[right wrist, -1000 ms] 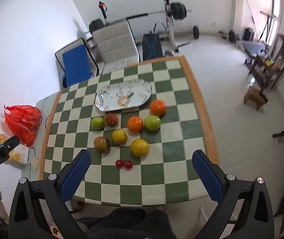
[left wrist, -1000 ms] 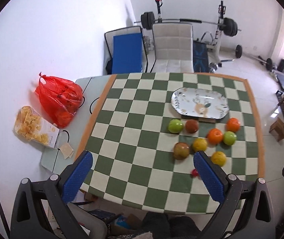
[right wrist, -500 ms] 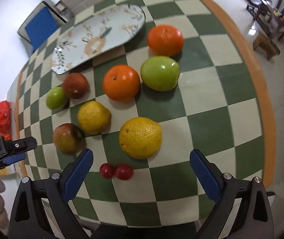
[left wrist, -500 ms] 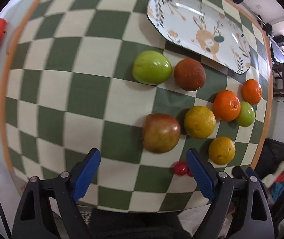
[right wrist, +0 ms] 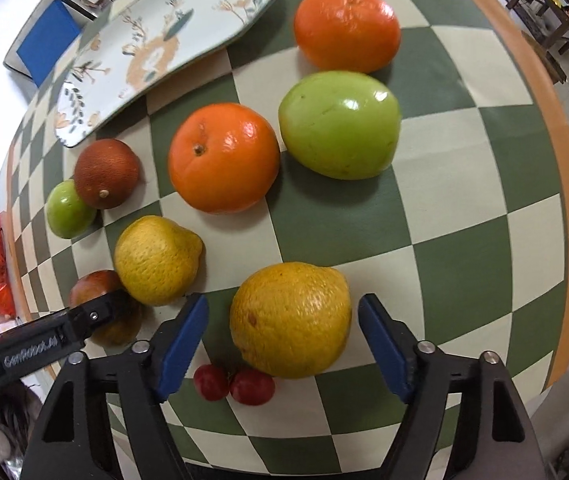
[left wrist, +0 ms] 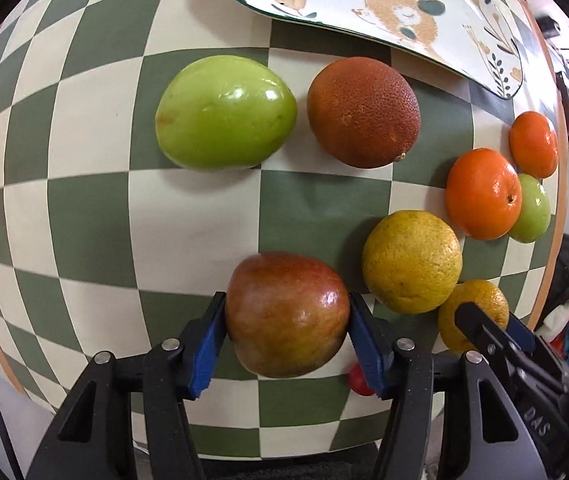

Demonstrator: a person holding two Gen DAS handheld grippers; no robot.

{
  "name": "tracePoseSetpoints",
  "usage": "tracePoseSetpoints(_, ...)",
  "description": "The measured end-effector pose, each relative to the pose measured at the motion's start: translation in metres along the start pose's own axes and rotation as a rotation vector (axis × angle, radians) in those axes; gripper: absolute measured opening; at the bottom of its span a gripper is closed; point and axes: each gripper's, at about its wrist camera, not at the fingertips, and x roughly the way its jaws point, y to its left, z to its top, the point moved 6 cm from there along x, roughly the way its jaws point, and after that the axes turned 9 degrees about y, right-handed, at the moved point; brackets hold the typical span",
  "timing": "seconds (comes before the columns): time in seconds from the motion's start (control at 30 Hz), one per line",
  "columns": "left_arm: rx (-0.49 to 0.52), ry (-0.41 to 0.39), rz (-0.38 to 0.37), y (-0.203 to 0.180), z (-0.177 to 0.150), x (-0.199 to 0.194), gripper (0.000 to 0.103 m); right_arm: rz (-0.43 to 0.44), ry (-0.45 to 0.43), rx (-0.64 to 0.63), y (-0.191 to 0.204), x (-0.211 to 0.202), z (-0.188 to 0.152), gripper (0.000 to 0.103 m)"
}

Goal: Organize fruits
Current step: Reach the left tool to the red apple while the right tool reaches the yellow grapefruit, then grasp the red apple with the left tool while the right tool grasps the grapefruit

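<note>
Both grippers set on fruit at the near edge of the worktop

Nearest the left wrist camera, the left gripper (left wrist: 287, 320) is clamped on the red-green apple (left wrist: 287, 314), both blue pads (left wrist: 208, 344) pressed against its sides, the fruit apparently resting on the checkered worktop (left wrist: 92, 216). In the right wrist view the right gripper (right wrist: 284, 340) stands apart around the large yellow citrus (right wrist: 290, 318), with a gap on each side, so its grasp is not yet closed. Two small red fruits (right wrist: 234, 386) lie just in front of that citrus, close to the left pad.

The step in hand looks like picking up: the apple is secured, the citrus bracketed. The next move probably calls for closing on the citrus without nudging the small red fruits, then lifting both clear.

Further out sit a second yellow citrus (right wrist: 156, 260), an orange (right wrist: 223, 158) and a green fruit (right wrist: 338, 124). Beyond them are another orange (right wrist: 346, 28), a dark red citrus (right wrist: 106, 174) and a smaller green fruit (right wrist: 69, 216).

Farthest lies the patterned plate (right wrist: 96, 100), bare and the likely destination. The crowded middle rows suggest carrying high; open squares lie to the right, up to the worktop's orange border
</note>
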Motion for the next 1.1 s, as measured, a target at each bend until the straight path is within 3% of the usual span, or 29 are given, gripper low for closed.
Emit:
tracePoseSetpoints(0.23, 0.030, -0.004, -0.003, -0.006, 0.004, 0.005, 0.056, 0.013, 0.071, 0.072, -0.002, 0.019, 0.001, 0.067)
tracePoseSetpoints(0.33, 0.042, -0.018, 0.008, -0.001, 0.001, 0.001, 0.056, 0.024, 0.062, 0.085, -0.003, 0.018, 0.003, 0.066)
tracePoseSetpoints(0.5, 0.049, -0.058, -0.001, 0.019, -0.011, -0.028, 0.055, 0.027, 0.032, 0.071, 0.003, 0.009, -0.003, 0.066)
tracePoseSetpoints(0.7, 0.055, -0.163, -0.075, 0.014, -0.004, -0.101, 0.055, 0.097, -0.066, -0.034, 0.026, -0.054, 0.007, 0.066)
tracePoseSetpoints(0.87, 0.037, -0.207, -0.102, -0.004, 0.065, -0.153, 0.056, 0.108, -0.148, -0.125, 0.052, -0.106, 0.084, 0.066)
tracePoseSetpoints(0.97, -0.004, -0.216, -0.091, -0.002, 0.115, -0.163, 0.056, 0.064, -0.159, -0.178, 0.071, -0.108, 0.142, 0.066)
tracePoseSetpoints(1.1, -0.076, -0.152, -0.126, 0.007, 0.172, -0.151, 0.056, 0.032, -0.136, -0.240, 0.101, -0.092, 0.204, 0.066)
